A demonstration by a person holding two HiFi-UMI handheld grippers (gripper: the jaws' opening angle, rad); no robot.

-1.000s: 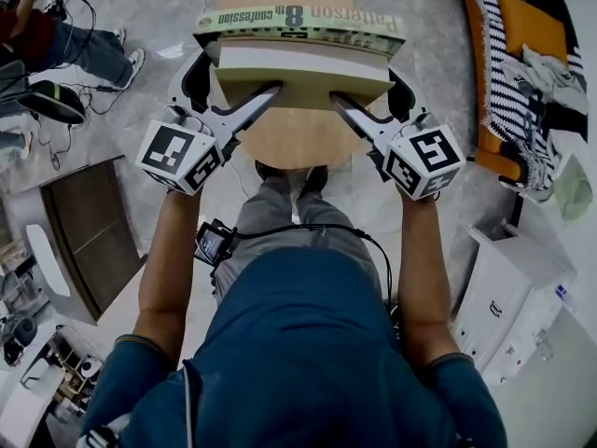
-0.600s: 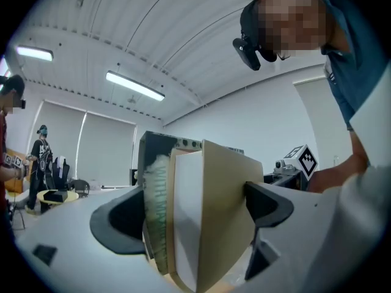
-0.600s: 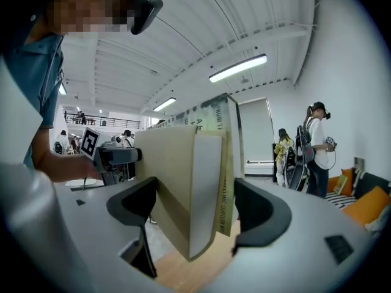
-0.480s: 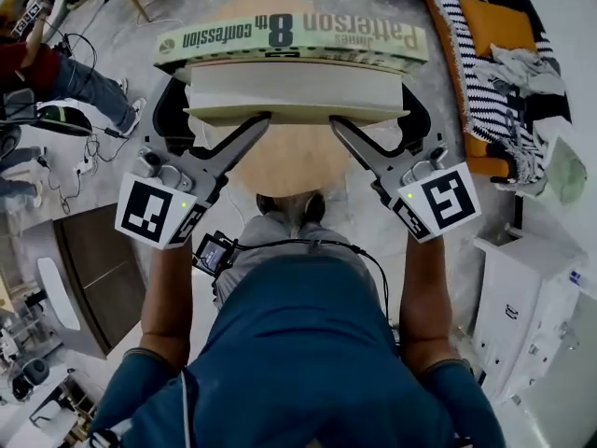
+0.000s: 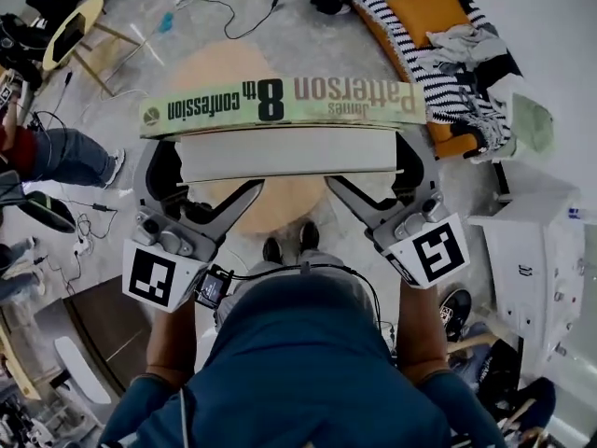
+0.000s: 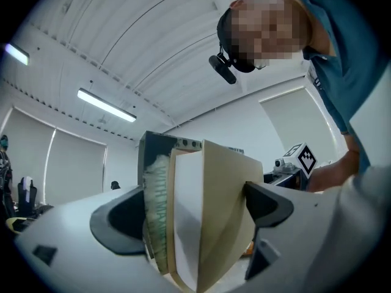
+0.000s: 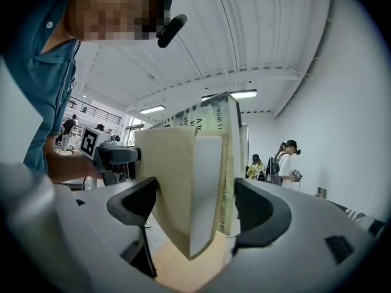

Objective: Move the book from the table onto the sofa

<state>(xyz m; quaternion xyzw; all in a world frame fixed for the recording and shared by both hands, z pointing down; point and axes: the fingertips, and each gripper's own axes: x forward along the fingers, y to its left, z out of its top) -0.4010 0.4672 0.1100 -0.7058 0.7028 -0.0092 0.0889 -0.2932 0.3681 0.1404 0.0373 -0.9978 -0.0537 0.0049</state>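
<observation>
Head view, against a second ago: I am holding the book (image 5: 280,110) higher and nearer the camera than before, and the sofa (image 5: 446,138) with its orange cushion (image 5: 424,12) is showing further into the top right than it was.
Book's place: it is hanging in the air above the round wooden table (image 5: 280,203), clear of its top and not on the sofa, with its spine turned up and its length running left to right.
Left gripper (image 5: 173,171): it is clamping the book's left end, one pad on each cover.
Right gripper (image 5: 410,166): it is clamping the right end the same way.
Left gripper view only: it is looking up at the ceiling, showing the book (image 6: 214,212) end-on between the pads of my left gripper (image 6: 195,218), and beyond it the right marker cube (image 6: 303,157).
Right gripper view only: my right gripper (image 7: 195,206) is squeezing the book (image 7: 177,188), with the left marker cube (image 7: 90,142) behind it and people (image 7: 287,160) standing by the far wall.
Arms: I am reaching both forearms forward, side by side, the grippers angling inward toward each other.
</observation>
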